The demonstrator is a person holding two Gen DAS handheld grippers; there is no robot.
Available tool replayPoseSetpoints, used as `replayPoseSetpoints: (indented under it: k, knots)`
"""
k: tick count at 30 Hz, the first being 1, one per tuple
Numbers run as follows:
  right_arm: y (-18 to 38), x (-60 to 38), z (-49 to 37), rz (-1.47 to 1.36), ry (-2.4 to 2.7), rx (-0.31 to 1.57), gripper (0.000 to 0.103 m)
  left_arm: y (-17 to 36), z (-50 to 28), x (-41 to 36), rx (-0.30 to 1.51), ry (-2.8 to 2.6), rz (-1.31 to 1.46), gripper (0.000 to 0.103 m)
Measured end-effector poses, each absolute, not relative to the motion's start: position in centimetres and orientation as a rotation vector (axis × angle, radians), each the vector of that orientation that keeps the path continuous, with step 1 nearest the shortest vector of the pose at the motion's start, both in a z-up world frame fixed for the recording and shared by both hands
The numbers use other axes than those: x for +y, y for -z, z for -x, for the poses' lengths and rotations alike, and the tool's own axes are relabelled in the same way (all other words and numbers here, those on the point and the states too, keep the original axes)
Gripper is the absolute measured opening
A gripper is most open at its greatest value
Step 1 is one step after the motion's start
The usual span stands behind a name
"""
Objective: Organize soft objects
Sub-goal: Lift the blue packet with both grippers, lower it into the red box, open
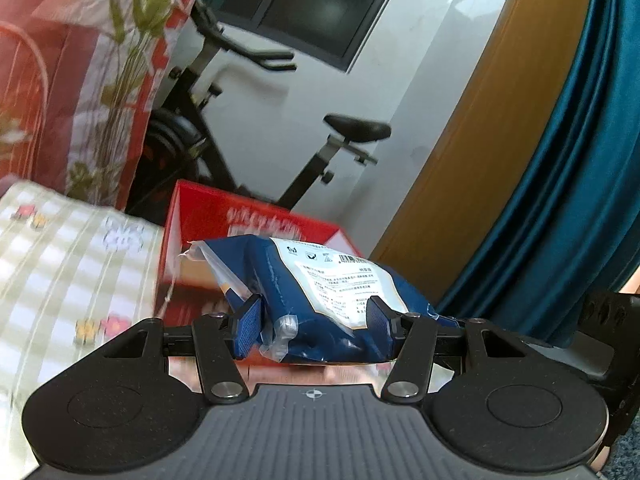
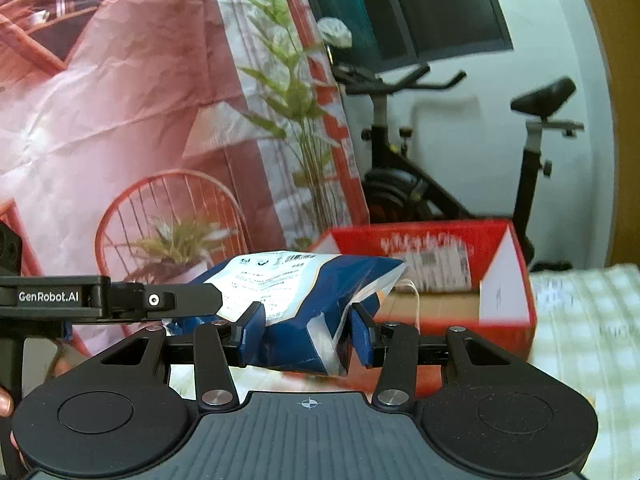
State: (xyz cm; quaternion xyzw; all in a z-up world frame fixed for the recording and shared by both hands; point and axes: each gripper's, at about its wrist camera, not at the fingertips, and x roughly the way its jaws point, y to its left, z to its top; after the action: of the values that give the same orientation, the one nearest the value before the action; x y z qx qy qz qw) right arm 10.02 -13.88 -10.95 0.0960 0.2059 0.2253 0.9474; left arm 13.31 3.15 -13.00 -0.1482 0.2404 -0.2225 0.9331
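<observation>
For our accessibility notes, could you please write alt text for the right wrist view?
The right gripper clamps one end of a soft blue-and-white packet, lifted before an open red box. The left gripper reaches in from the left; an exercise bike stands behind.

The right gripper is pinching one end of a blue and white pack, its fingers pressing in on both sides. The left gripper is reaching in from the left, touching the pack's other end. A red box is sitting open just beyond the right finger.
</observation>
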Motion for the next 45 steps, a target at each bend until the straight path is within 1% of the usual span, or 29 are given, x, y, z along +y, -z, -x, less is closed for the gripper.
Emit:
replayPoseSetpoints:
  k: [5, 9, 15, 18, 26, 30, 36, 39, 45]
  knots:
    - [8.8, -14.1, -13.4, -0.158, -0.464, 0.371, 0.044, 11.5, -17.1, 2.9, 0.47, 0.453, 0.29, 0.058]
    - [8.9, -14.6, -17.5, -0.161, -0.463, 0.405, 0.044, 11.6, -20.9, 2.9, 0.489, 0.453, 0.296, 0.058]
    - [11.2, -14.5, -23.3, -0.132, -0.452, 0.471, 0.044, 13.0, -26.2, 2.2, 0.581, 0.418, 0.262, 0.058]
    - [12.5, -14.0, -25.6, -0.107, -0.439, 0.507, 0.045, 13.8, -28.6, 2.1, 0.636, 0.385, 0.296, 0.058]
    - [16.0, -13.8, -30.2, -0.095, -0.415, 0.605, 0.045, 16.4, -32.6, 1.1, 0.742, 0.342, 0.241, 0.058]
    - [17.9, -13.8, -31.4, -0.103, -0.403, 0.695, 0.046, 17.7, -33.3, 0.5, 0.802, 0.333, 0.201, 0.058]
    - [19.4, -13.7, -31.7, -0.094, -0.351, 0.781, 0.051, 17.5, -32.6, -0.1, 0.796, 0.334, 0.109, 0.059]
    - [19.3, -13.6, -31.1, -0.079, -0.332, 0.779, 0.055, 16.9, -32.0, 0.0, 0.774, 0.332, 0.079, 0.059]
    - [18.0, -14.3, -28.6, -0.065, -0.307, 0.734, 0.055, 15.1, -29.6, -0.3, 0.711, 0.314, 0.018, 0.059]
